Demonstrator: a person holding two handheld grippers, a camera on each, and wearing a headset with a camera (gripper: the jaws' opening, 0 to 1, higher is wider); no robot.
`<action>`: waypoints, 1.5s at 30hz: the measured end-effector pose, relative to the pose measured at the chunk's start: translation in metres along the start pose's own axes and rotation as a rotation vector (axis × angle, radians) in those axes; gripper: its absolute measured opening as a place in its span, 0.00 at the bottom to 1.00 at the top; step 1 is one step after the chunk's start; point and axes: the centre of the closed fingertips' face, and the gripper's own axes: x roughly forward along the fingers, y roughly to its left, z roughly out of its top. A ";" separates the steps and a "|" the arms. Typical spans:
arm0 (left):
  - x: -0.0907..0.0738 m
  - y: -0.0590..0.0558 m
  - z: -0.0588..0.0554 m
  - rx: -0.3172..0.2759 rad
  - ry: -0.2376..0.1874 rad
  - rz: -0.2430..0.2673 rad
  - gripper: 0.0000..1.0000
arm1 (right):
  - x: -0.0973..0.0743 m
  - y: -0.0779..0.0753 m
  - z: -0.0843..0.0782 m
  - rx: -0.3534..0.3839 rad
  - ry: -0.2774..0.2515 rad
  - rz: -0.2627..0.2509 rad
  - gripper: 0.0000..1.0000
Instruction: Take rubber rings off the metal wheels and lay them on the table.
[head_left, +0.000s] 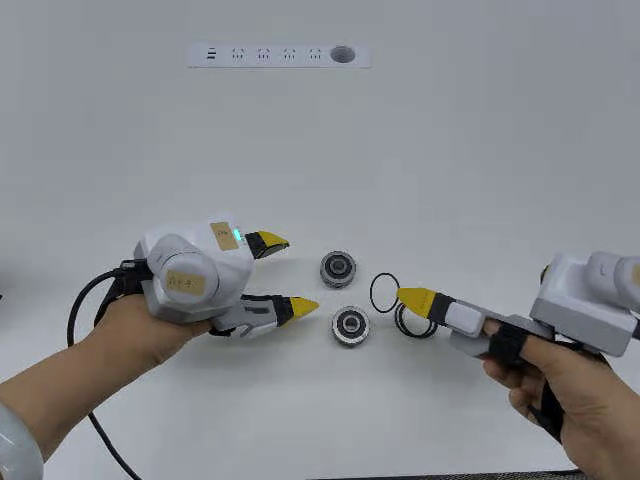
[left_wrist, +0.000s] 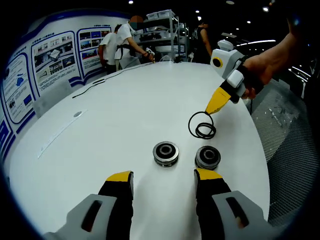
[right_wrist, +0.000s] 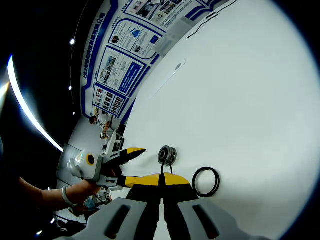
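Observation:
Two metal wheels (head_left: 338, 268) (head_left: 350, 325) lie on the white table (head_left: 320, 150), shown also in the left gripper view (left_wrist: 166, 152) (left_wrist: 207, 157). My left gripper (head_left: 285, 274) (left_wrist: 164, 176) stands open just left of them with nothing between its fingers. My right gripper (head_left: 412, 296) (right_wrist: 162, 181) is shut on a thin black rubber ring (head_left: 384, 292) (left_wrist: 200, 120), holding it on edge just above the table. Beside it a loose rubber ring (head_left: 415, 322) (right_wrist: 206, 181) lies flat. One wheel (right_wrist: 166, 155) shows past the right jaws.
A white power strip (head_left: 278, 55) lies at the table's far side. A black cable (head_left: 80, 310) trails from my left gripper. In the left gripper view, people (left_wrist: 122, 45) stand by shelves beyond the table, and the table edge (left_wrist: 257, 145) runs close on the right.

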 end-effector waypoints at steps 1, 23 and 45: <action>0.000 0.000 0.000 -0.004 -0.003 0.001 0.52 | -0.002 -0.002 -0.001 0.004 -0.002 -0.004 0.02; -0.018 -0.008 -0.009 -0.044 -0.005 0.027 0.55 | -0.017 -0.049 -0.015 -0.025 -0.005 -0.138 0.04; -0.052 -0.023 -0.021 -0.112 -0.031 0.066 0.60 | -0.019 -0.038 -0.019 -0.400 0.100 -0.140 0.37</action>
